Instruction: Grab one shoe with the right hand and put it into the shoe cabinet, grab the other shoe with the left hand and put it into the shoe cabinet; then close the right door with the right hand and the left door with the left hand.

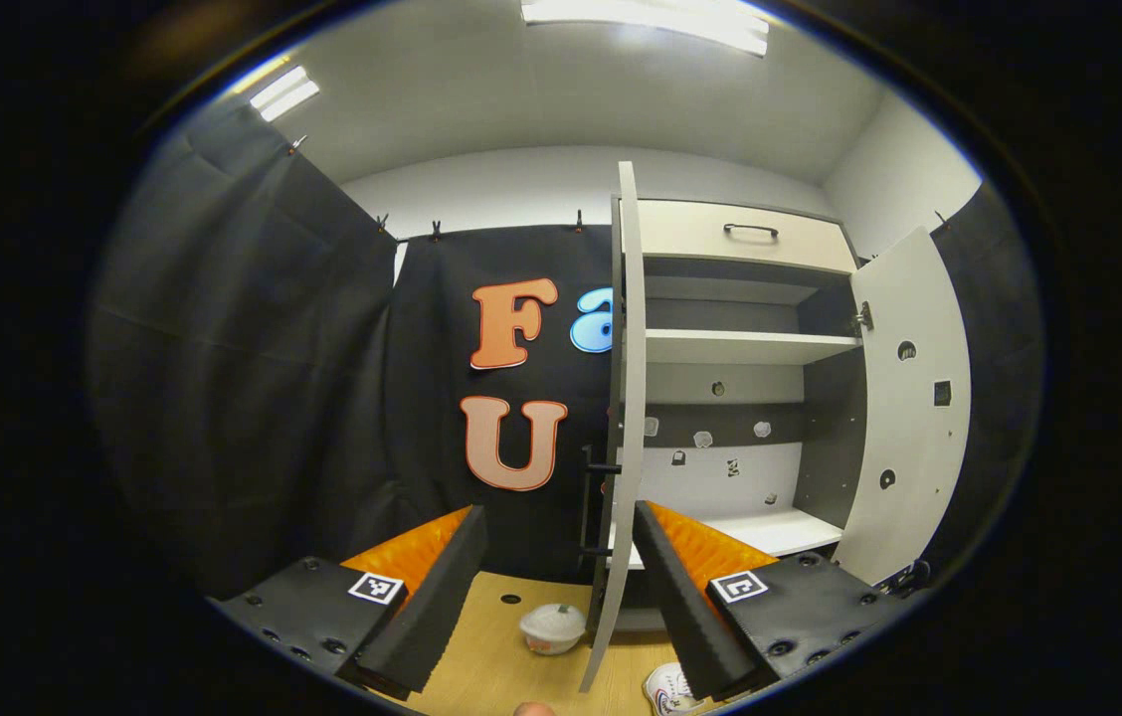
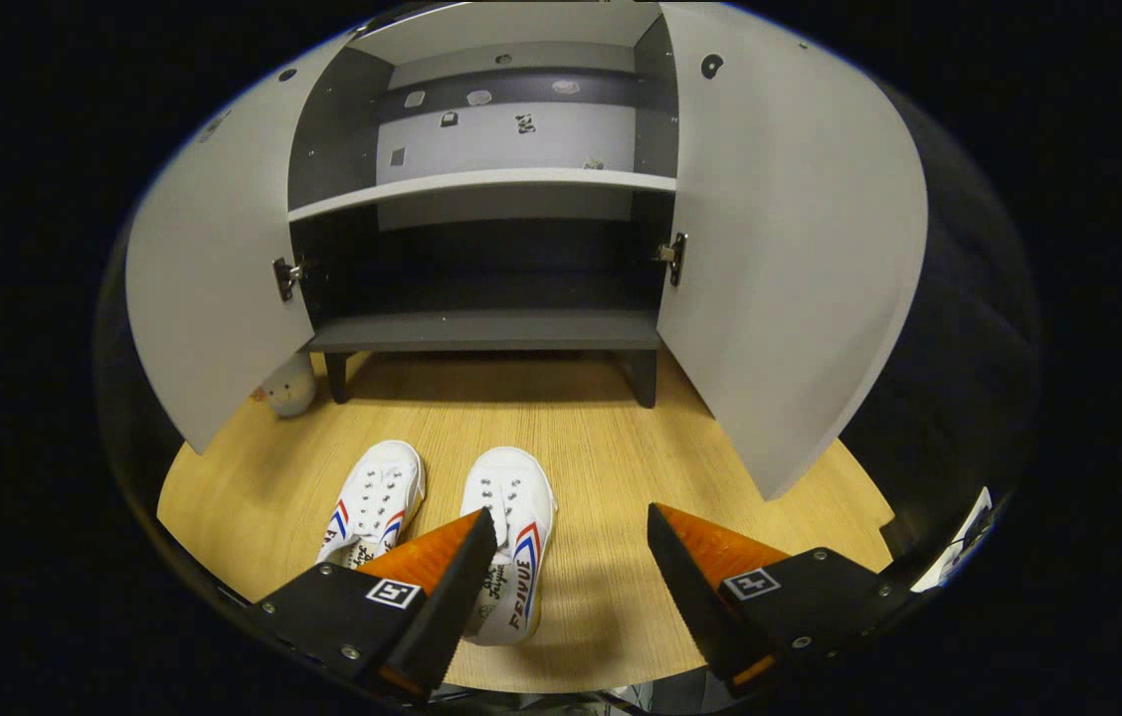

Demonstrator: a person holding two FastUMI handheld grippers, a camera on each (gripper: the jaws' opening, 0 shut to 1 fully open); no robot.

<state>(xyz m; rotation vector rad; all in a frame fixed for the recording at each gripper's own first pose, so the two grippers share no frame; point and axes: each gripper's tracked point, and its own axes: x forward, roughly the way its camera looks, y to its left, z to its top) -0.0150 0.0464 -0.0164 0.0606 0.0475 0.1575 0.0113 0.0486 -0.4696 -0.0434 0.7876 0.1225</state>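
Two white shoes with red and blue stripes stand side by side on the wooden floor, the left shoe (image 2: 374,500) and the right shoe (image 2: 514,537), toes toward the shoe cabinet (image 2: 486,328). Both cabinet doors hang open: the left door (image 2: 213,268) and the right door (image 2: 780,249). My right gripper (image 2: 569,542) is open above the floor, one finger over the right shoe's heel. My left gripper (image 1: 558,545) is open and held higher, facing the edge of the cabinet's left door (image 1: 621,418). A shoe tip (image 1: 665,688) peeks in at the bottom of the left gripper view.
A small white round object (image 2: 288,390) lies on the floor beside the cabinet's left leg, also seen as a white lump (image 1: 552,628). The cabinet has a white shelf (image 2: 481,184), a dark bottom shelf and a drawer with a handle (image 1: 750,231) on top.
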